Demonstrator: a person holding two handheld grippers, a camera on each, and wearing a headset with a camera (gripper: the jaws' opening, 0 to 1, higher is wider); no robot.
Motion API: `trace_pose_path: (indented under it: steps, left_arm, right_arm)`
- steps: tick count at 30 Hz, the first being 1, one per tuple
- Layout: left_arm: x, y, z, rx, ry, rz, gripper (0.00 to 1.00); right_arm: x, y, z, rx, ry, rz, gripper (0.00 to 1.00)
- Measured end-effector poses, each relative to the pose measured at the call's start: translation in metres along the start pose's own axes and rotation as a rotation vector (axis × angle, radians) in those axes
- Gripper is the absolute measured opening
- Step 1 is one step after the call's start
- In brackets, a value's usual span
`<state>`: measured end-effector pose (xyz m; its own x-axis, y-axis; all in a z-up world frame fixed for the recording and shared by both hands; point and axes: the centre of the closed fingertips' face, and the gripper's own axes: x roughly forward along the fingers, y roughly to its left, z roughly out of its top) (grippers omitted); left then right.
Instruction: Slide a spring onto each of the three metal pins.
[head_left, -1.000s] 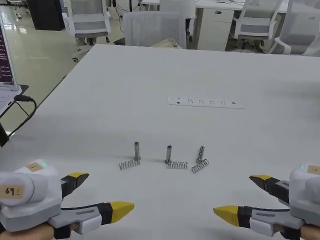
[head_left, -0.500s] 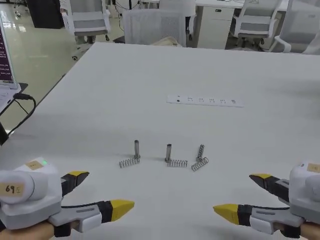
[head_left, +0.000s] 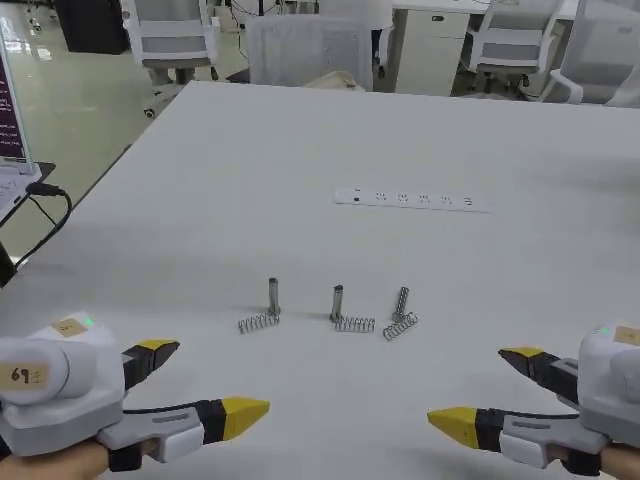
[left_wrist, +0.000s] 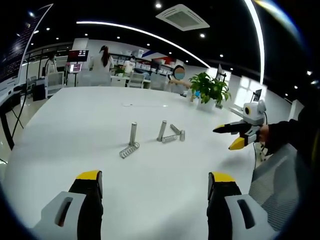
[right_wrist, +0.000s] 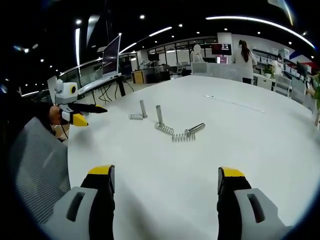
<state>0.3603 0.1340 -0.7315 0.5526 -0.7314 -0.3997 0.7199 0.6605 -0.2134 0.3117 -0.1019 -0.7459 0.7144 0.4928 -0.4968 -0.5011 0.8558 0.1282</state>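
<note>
Two metal pins (head_left: 273, 297) (head_left: 337, 302) stand upright mid-table. A third pin (head_left: 402, 303) to their right leans; in the right gripper view this pin (right_wrist: 195, 129) lies on its side. A spring lies flat by each pin: left spring (head_left: 259, 323), middle spring (head_left: 354, 325), right spring (head_left: 400, 328). My left gripper (head_left: 200, 382) hovers open at the near left, well short of the pins, with nothing between its jaws. My right gripper (head_left: 487, 388) is open and empty at the near right. The left gripper view shows the pins (left_wrist: 133, 134) ahead of the left gripper (left_wrist: 155, 182).
A white power strip (head_left: 412, 202) lies further back on the white table (head_left: 300, 160). A laptop and black cable (head_left: 50, 200) sit off the table's left edge. Office chairs (head_left: 170, 40) stand behind the far edge.
</note>
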Motion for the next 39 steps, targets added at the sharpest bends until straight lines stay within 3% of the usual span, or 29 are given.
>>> trace_pose_path:
  steps: [20,30,39]
  left_arm:
    - [0.000,-0.002,0.001,0.005,-0.005,-0.014,0.84]
    - [0.000,-0.002,0.004,0.005,-0.019,-0.016,0.83]
    - [-0.001,0.000,0.006,0.001,-0.028,-0.008,0.83]
  right_arm:
    - [-0.004,-0.015,0.010,0.014,-0.021,-0.044,0.77]
    - [-0.002,-0.027,0.028,0.003,-0.028,-0.071,0.71]
    - [0.009,-0.035,0.060,-0.018,-0.051,-0.096,0.64]
